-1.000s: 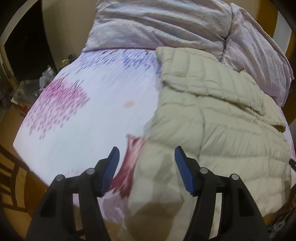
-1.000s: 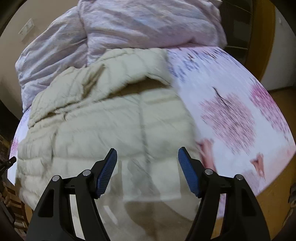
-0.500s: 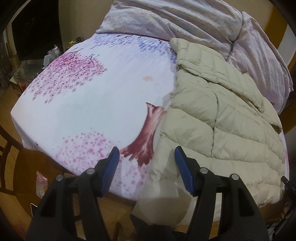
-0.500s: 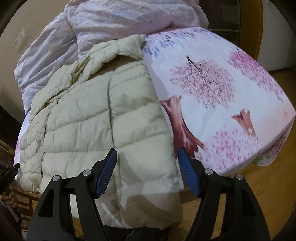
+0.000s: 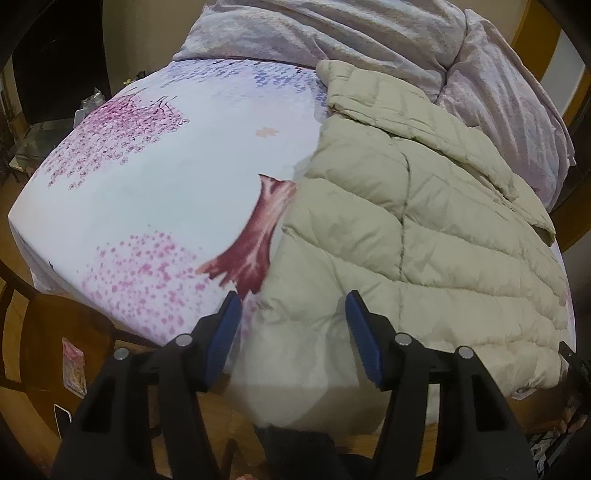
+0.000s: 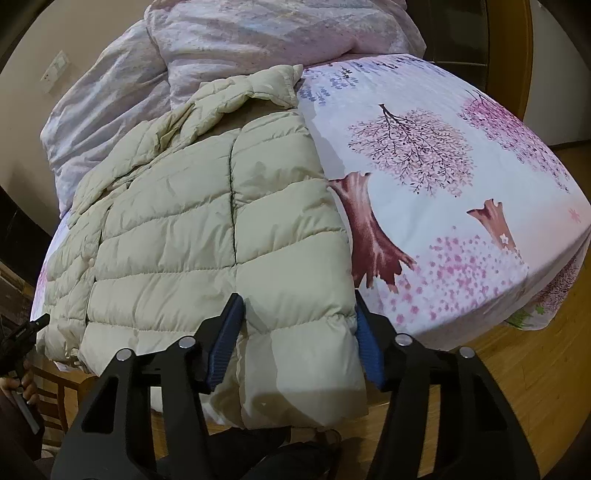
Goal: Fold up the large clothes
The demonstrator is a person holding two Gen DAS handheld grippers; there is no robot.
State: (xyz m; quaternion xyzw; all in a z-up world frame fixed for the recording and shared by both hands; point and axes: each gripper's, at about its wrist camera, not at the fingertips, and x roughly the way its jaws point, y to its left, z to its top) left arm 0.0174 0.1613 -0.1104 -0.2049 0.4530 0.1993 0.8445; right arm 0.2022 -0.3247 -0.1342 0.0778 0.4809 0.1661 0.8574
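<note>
A cream quilted puffer jacket (image 5: 424, 236) (image 6: 207, 236) lies flat on the bed's flowered sheet (image 5: 155, 184) (image 6: 443, 192), collar toward the far end, hem hanging over the near edge. My left gripper (image 5: 293, 306) hovers at the hem's left corner, its jaws closing. The fabric lies between them and only the right pad (image 5: 360, 332) is near it. My right gripper (image 6: 297, 306) straddles the hem's right corner, jaws closing too. Here the puffy fabric fills the gap between the blue pads (image 6: 227, 332), and I see no pinch.
A crumpled lilac duvet (image 5: 369, 33) (image 6: 229, 40) is heaped at the far end against the wall. Wooden floor (image 6: 517, 369) shows beyond the bed's near edge. A wooden chair (image 5: 33, 332) stands at the left. A hand (image 6: 14, 384) holds the other gripper at the left border.
Both grippers have drawn back and down to the bed's near edge, so the hem and floor now show. Both pairs of jaws stand slightly narrower, the right more so.
</note>
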